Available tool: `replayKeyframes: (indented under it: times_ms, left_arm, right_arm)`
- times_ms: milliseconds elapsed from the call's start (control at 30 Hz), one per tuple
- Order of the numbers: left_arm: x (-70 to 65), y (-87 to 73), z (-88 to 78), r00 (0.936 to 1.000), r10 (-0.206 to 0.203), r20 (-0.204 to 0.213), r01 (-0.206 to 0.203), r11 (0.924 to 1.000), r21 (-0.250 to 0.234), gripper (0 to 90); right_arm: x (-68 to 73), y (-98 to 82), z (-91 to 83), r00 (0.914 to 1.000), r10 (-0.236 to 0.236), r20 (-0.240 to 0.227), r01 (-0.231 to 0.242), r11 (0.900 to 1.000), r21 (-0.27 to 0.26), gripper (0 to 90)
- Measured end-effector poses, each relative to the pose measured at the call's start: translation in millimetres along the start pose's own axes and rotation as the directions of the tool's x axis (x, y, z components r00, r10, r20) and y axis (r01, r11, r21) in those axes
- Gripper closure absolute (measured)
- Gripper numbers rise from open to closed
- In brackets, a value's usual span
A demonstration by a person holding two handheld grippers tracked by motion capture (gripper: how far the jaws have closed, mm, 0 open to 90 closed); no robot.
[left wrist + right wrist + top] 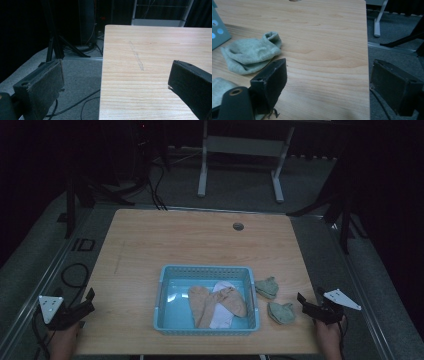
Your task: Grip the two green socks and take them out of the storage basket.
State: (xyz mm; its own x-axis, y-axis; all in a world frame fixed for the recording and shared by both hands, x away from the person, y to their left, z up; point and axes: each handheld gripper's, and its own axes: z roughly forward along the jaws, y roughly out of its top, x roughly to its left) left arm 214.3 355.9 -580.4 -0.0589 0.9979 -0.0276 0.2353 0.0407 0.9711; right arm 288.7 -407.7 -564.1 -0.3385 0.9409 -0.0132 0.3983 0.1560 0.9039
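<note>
The left tool (90, 300) hung at the left edge of the wooden surface (200, 240), near its front corner, with its jaws spread wide and nothing between them. In the left gripper view one jaw stood over the grey floor and the other over the bare wood, beside a faint scratch (136, 55) in the grain.

The right tool (302, 301) hovered at the right front edge of the surface, also released and empty. Its jaws straddled the edge: one over the wood, one over the floor.

Two green socks lay on the surface between the right tool and a light blue basket (165, 285). The nearer green sock (281, 313) sat just beside the right tool, apart from its jaws. The farther green sock (267, 287) lay crumpled close to the basket's right wall; in the right gripper view it showed just beyond the inner jaw, cuff open.

Inside the basket lay a tan sock (202, 306) and a white sock (222, 317), overlapping, with a second tan piece (234, 301) across the white one.
</note>
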Motion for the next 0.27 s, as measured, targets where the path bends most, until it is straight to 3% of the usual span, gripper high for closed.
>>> replayKeyframes:
  times_ms: [267]
  left_arm:
    - [0.0, 0.1, 0.2, 1.0, -0.001, 0.0, 0.001, 1.0, 0.002, 0.4]
  right_arm:
    - [0.1, 0.2, 0.7, 0.9998, 0.017, 0.009, -0.017, 1.0, 0.013, 14.6]
